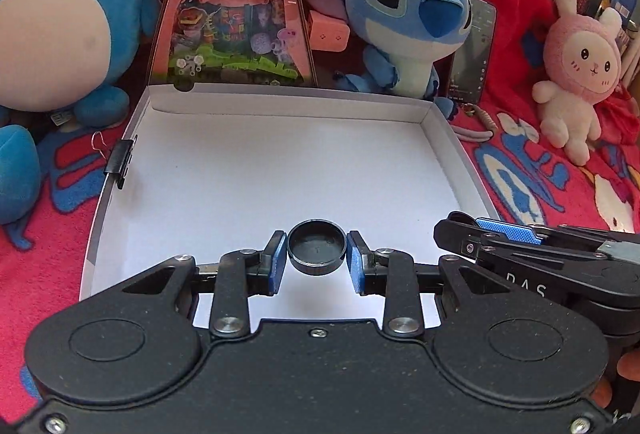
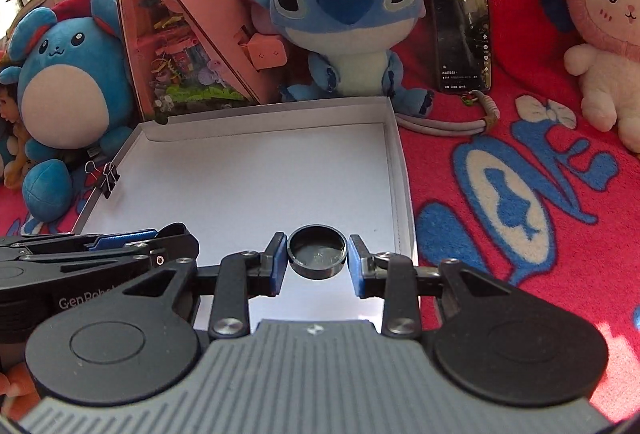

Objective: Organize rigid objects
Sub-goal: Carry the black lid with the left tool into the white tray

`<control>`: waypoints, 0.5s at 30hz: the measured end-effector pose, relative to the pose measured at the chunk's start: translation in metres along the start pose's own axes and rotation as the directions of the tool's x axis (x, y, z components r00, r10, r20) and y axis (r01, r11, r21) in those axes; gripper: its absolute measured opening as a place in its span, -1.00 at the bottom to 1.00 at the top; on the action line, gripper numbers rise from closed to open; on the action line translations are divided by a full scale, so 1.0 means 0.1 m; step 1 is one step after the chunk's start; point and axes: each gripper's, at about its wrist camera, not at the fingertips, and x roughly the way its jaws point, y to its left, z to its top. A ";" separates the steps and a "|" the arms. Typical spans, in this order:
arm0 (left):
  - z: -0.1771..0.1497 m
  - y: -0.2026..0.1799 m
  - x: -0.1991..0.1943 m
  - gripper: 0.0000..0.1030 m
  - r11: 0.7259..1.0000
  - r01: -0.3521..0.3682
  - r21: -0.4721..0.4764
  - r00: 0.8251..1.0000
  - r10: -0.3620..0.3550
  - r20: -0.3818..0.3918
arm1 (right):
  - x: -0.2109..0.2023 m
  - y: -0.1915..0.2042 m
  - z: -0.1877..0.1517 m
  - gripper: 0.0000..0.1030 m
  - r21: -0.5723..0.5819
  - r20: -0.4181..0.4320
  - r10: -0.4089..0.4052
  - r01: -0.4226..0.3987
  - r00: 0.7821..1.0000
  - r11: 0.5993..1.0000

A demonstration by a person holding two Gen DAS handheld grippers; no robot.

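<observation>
Now each hand's tool carries a small round black cap, hollow side up, over the white floor of a shallow open box (image 1: 280, 169).

Seen from the left wrist, the left tool (image 1: 317, 261) is closed on its black cap (image 1: 316, 246): the two blue pads touch the cap's rim on either side, and the cap sits right at the fingertips, above the near part of the box floor. The right tool shows at the right edge of this view, just beside the left one, pointing across the box's near right corner.

Seen from the right wrist, the right tool (image 2: 317, 260) grips a second black cap (image 2: 317, 250) the same way, blue pads pressed on the rim left and right, the cap held at the tips over the near right part of the box, close to its right wall. The left tool lies just beside it at the left of that view.

A black binder clip (image 1: 120, 163) is clamped on the box's left wall. Behind the box stand plush toys and a phone, on a red patterned blanket (image 2: 520, 173).
</observation>
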 end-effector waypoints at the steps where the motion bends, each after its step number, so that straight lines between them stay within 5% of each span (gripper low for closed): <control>1: 0.00 -0.01 0.04 -0.41 1.000 -0.012 0.004 1.000 0.012 -0.004 | 0.04 0.00 0.00 -0.27 -0.002 -0.006 -0.005 0.005 1.000 1.000; 15: -0.02 -0.07 0.30 -0.41 0.997 -0.074 0.020 0.997 0.074 -0.013 | 0.28 0.03 0.06 -0.27 -0.021 -0.034 -0.035 0.034 0.999 0.999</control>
